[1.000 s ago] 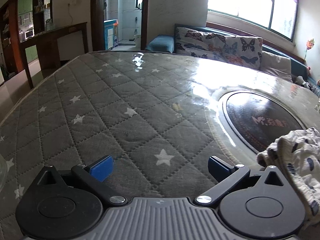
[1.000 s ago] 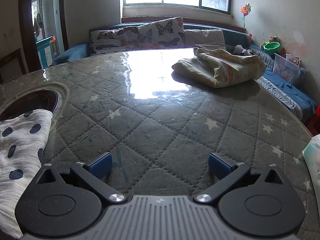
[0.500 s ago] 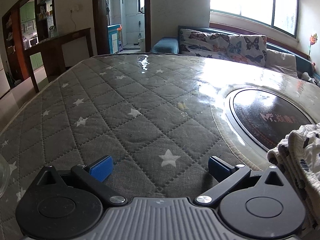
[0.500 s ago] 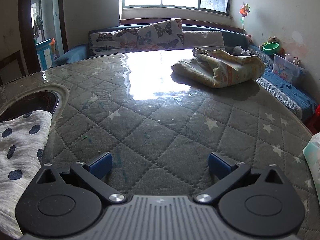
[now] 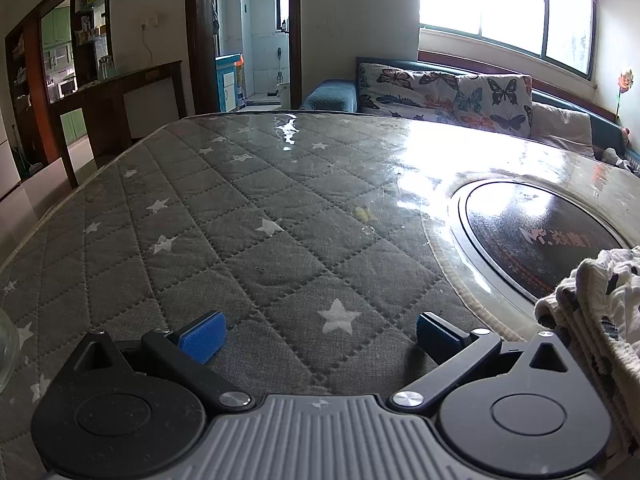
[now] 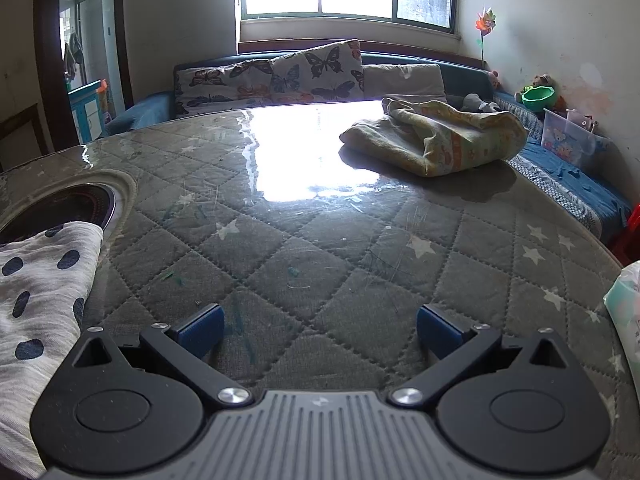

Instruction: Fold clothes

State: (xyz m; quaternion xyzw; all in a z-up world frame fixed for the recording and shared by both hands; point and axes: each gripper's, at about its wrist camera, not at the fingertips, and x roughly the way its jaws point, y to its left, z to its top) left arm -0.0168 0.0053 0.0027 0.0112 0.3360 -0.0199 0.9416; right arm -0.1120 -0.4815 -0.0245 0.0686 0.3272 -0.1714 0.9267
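1. The left gripper [image 5: 318,332] is hovering low over the quilted star-pattern table cover [image 5: 248,240], its 2 blue-padded fingers spread wide and gripping nothing.
2. The right gripper [image 6: 320,328] is doing the same over its own stretch of the table cover [image 6: 320,248], fingers wide apart and empty.
3. The polka-dot garment [image 6: 36,288] is lying between the 2 grippers: it is showing at the near left edge of the right view, and at the near right edge of the left view [image 5: 600,300].
4. Judging from this, both tools are sitting on either side of the cloth with their fingers ready, so each can take 1 side of it for a fold.
5. In the right view the garment is lying fairly flat, its long axis seeming to run from near left toward the far centre, with 1 corner pointing at the dark round plate [image 6: 60,208] set into the table and overlapping its rim.
6. In the left view its near edge is looking bunched into stacked layers, so how many folds are done I cannot tell.
7. A second, yellowish cloth [image 6: 436,140] is sitting crumpled at the far right of the table, well apart from both grippers, probably waiting its turn.
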